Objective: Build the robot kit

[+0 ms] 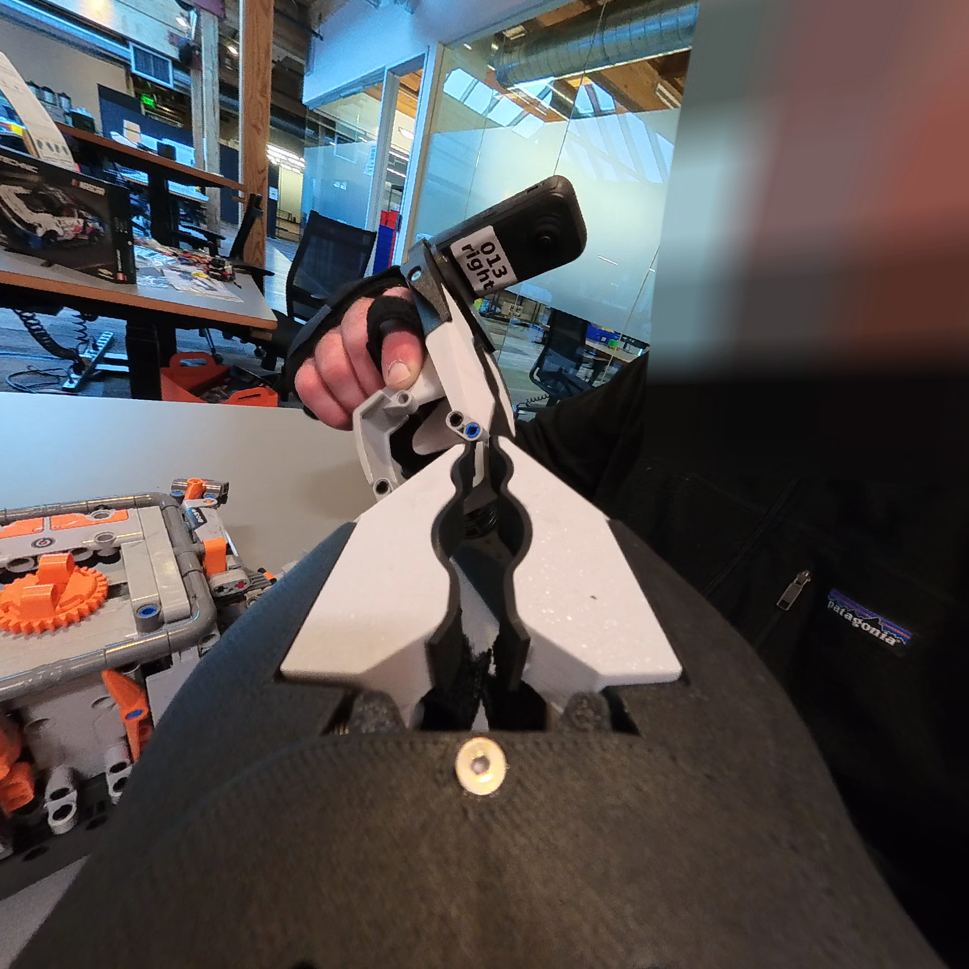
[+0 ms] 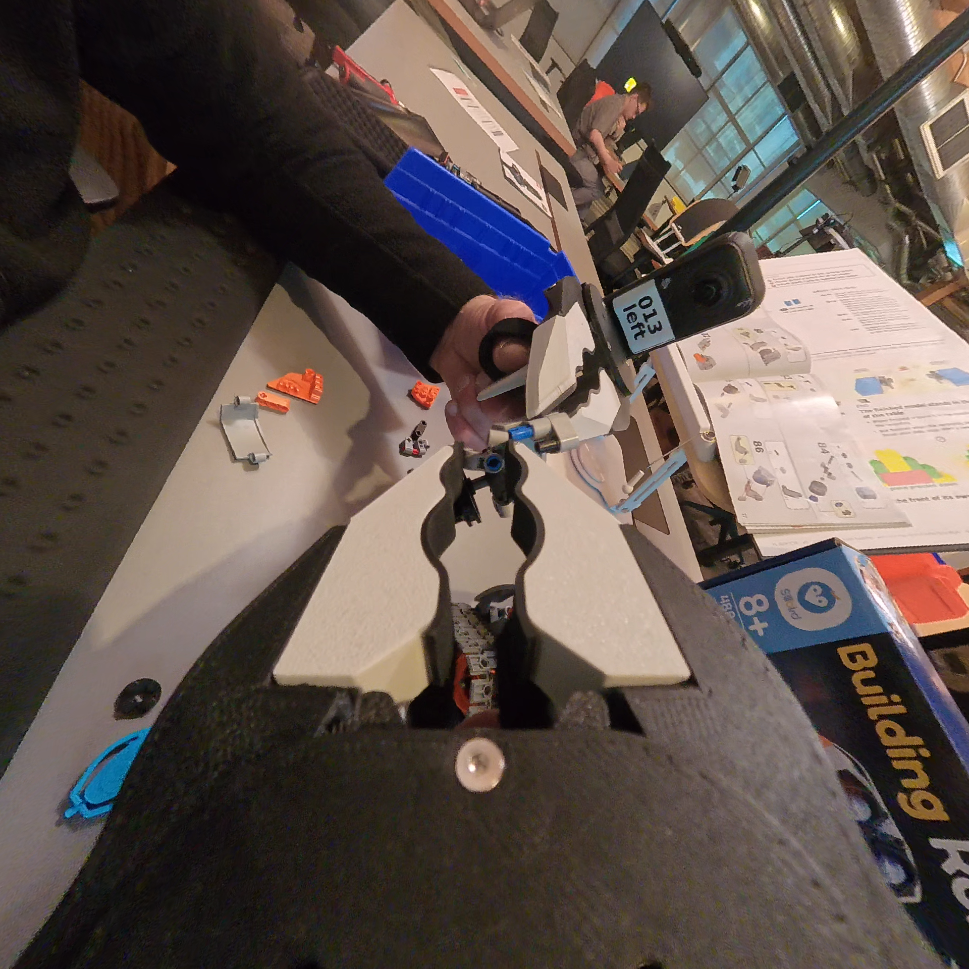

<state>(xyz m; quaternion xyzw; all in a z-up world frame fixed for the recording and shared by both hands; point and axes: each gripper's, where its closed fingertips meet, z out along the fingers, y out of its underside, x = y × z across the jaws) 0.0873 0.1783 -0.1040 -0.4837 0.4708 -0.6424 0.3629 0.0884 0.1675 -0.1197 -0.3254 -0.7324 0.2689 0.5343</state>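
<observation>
On the table, loose building pieces are lying left of the right tongs. An open instruction booklet is lying to the right, behind a box. The left tongs are meeting them above.

Orange-grey brick model blocks the left; loose pieces litter the table

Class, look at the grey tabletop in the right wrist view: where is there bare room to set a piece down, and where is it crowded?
Bare grey tabletop lies between the curved grey plastic panel and the right hand-held gripper. It is crowded around the orange plastic pieces, and at right with the open instruction booklet and blue cardboard box.
</observation>
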